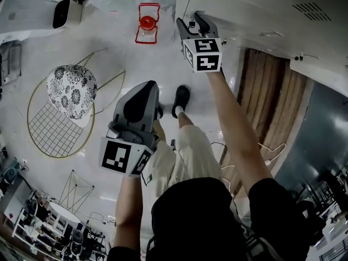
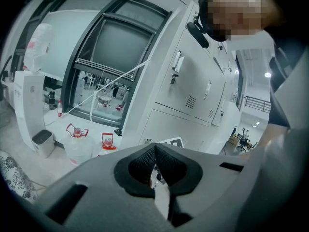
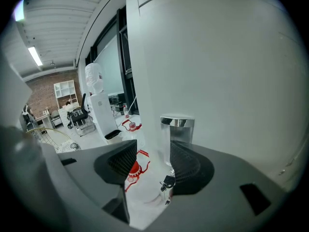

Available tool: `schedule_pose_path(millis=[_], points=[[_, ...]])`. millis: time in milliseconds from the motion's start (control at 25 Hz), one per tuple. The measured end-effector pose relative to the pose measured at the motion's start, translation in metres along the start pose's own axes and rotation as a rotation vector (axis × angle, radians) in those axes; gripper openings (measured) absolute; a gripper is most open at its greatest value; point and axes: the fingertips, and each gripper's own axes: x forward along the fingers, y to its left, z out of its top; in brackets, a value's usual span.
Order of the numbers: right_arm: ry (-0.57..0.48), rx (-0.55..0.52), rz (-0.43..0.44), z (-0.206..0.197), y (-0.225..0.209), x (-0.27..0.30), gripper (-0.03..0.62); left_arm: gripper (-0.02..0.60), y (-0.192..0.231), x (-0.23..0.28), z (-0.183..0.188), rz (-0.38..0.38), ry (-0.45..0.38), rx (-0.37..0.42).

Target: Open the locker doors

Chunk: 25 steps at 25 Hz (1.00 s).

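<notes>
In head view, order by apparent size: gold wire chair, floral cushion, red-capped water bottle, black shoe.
Round gold wire chair
Black-and-white floral cushion
Red-capped clear water bottle and black shoe: alike, unranked.

Jaws together on the low left hand-held gripper; jaws apart on the right hand-held gripper, its arm outstretched.

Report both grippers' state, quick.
Left gripper: closed, nothing in it.
Right gripper: open, the locker's chrome handle just ahead at its gap, not gripped.
</notes>
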Motion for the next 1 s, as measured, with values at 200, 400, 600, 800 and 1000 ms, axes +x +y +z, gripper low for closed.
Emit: schedule_pose_path(millis=[200,400,600,800,1000], points=[[0.01,-0.005,-0.013,-0.003,0.005,-0.004,0.202,0.018,0.003,-0.005,-0.001,-0.006,-0.014,-0.002],[0.016,0.002,-0.022,-0.009,0.01,-0.014,0.202,0.018,-0.001,-0.009,-0.001,-0.025,-0.011,0.001],[0.02,0.02,-0.051,-0.015,0.015,-0.023,0.202,0.018,0.0,-0.014,-0.004,-0.044,-0.004,-0.004],[0.028,0.043,-0.081,-0.02,0.017,-0.03,0.201,0.018,-0.002,-0.019,-0.007,-0.071,0.004,0.002],[0.031,0.057,-0.128,-0.026,0.018,-0.04,0.186,0.018,0.001,-0.027,-0.006,-0.096,0.008,0.01]])
